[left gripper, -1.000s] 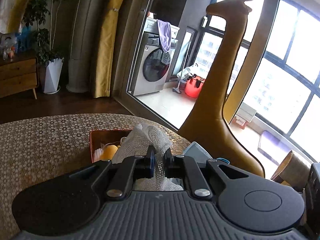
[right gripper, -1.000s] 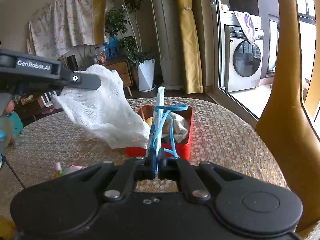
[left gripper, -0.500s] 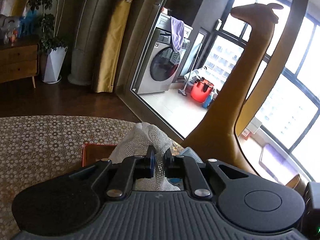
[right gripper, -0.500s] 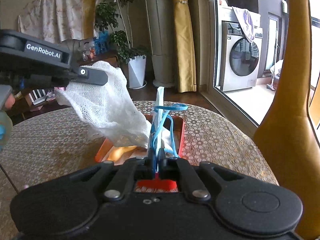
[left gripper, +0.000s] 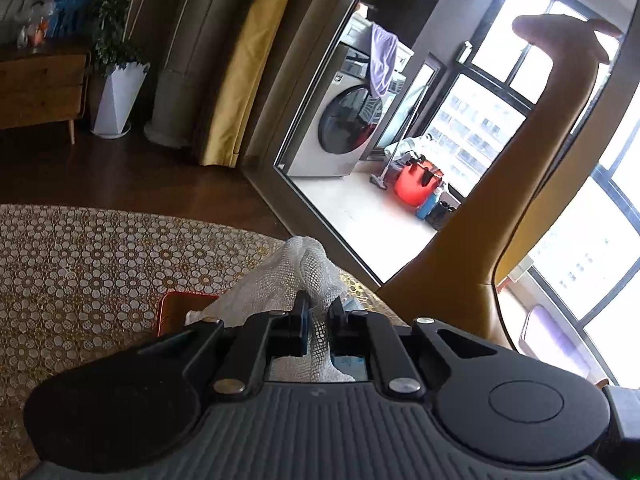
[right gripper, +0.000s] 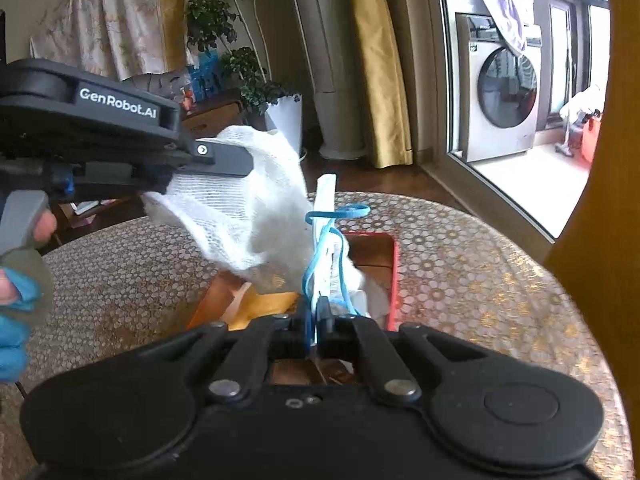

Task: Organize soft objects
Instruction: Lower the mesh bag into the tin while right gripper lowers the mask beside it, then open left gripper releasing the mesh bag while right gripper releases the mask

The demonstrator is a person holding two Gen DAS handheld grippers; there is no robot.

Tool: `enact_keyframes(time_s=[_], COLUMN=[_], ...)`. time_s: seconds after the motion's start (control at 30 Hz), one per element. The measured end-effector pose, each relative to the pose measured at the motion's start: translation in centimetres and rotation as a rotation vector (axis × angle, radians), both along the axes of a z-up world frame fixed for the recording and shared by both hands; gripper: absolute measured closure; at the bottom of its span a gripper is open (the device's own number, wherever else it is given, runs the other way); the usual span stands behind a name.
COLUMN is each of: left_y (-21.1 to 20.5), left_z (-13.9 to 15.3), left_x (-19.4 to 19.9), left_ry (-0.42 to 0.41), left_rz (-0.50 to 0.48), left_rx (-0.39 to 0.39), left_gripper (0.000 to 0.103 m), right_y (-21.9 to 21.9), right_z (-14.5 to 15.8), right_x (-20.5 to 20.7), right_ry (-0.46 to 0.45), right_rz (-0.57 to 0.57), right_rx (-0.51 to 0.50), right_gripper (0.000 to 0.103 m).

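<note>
A: So, quick check. Left gripper (left gripper: pixel 318 316) has its jaws nearly closed, pinching the white mesh cloth (right gripper: pixel 256 208); right gripper (right gripper: pixel 316 322) is clamped tight on the face mask (right gripper: pixel 326 240), blue ear loops dangling.

B: Yep. Both items hang in the air above the red tray (right gripper: pixel 394 276), which sits on the desk (right gripper: pixel 480 264) w/ the patterned cover. Tray already holds stuff: something yellow and a white crumpled piece, can't ID them.

A: Step in hand, imo, is dropping both into the tray. How to do it well?

B: Go one at a time. The cloth hangs in front of the mask in the right cam and may be touching it; can't tell for sure. If both let go together, the loops could snag the mesh.

A: So cloth first?

B: Prob. Lower it till the bottom folds rest inside the rim, then open the jaws; otherwise it drapes over the edge. Same for the mask: bring it low, loops inside, then release.

A: Risk?

B: The left cam barely sees the tray, just a corner (left gripper: pixel 176 308) behind the cloth, so aim via the right cam.
</note>
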State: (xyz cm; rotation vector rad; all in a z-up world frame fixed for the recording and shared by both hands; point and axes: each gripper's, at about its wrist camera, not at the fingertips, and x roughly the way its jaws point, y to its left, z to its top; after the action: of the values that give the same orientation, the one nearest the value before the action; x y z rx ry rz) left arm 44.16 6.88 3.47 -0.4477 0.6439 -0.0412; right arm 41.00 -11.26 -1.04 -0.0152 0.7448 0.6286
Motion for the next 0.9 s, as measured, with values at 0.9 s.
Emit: enact_keyframes(time_s=[0.9], left_y=[-0.9], left_z=[-8.3], left_x=[1.3], left_ry=[0.301], left_rz=[-0.048], left_rx=[0.159], left_gripper=[0.094], right_y=[0.2], right_z=[-5.5], right_x=[0.9], right_ry=[0.139], right_rz=[-0.027], right_rx=[-0.056], right_gripper=[0.087])
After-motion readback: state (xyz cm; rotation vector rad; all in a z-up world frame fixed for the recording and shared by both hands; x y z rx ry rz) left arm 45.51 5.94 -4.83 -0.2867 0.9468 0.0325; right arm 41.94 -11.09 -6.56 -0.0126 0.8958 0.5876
